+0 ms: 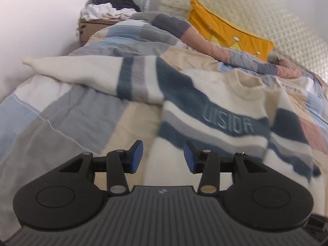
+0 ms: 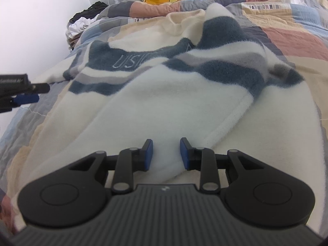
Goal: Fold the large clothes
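On the quilt (image 1: 61, 110), blurred sweater (image 1: 205, 106), left gripper (image 1: 163, 156) parted, right gripper (image 2: 166, 153) straddling sleeve (image 2: 164, 110), grip unclear.

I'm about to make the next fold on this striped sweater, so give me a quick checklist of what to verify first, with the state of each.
1. Left gripper empty: ok, fingers apart, nothing between them.
2. Right gripper gripping the sweater: not ok, its fingers stand apart over the white fabric, no pinch visible.
3. One sleeve folded in: ok, a sleeve lies diagonally across the body.
4. Other sleeve folded: not ok, it stretches out over the quilt.
5. Sweater flat: not ok, the collar area is bunched.
6. Hem edge straight: cannot tell, it is hidden behind the grippers.
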A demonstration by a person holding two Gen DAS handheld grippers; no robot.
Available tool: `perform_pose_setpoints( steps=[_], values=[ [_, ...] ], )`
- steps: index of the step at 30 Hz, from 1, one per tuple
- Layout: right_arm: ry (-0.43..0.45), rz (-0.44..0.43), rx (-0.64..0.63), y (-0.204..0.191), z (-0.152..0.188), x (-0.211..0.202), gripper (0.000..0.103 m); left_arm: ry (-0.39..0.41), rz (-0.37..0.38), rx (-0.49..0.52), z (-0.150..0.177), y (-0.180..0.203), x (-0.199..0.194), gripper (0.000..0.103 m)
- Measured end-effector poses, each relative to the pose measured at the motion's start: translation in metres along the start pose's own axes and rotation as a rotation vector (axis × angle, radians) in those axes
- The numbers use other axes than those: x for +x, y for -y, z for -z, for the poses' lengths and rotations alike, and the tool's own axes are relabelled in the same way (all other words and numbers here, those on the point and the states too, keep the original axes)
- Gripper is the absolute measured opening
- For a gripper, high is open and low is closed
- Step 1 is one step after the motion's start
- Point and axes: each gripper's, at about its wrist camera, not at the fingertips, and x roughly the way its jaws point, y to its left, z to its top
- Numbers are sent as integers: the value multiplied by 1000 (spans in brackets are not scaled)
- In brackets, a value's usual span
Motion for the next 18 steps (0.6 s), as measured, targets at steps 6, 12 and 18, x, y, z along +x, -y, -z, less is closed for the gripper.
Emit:
perform_pose_setpoints(
  steps=[6, 12, 18],
  values=[
    [0, 10, -13, -2, -1, 1, 31, -9, -20, -153, -44, -67, 45, 61],
    [-1, 27, -30, -5, -5, 4, 31, 22, 47, -522, -73, -190, 93, 62],
    [4, 52, -58, -9, -11, 13, 31, 188, 192, -819, -79, -288, 144, 62]
  ],
)
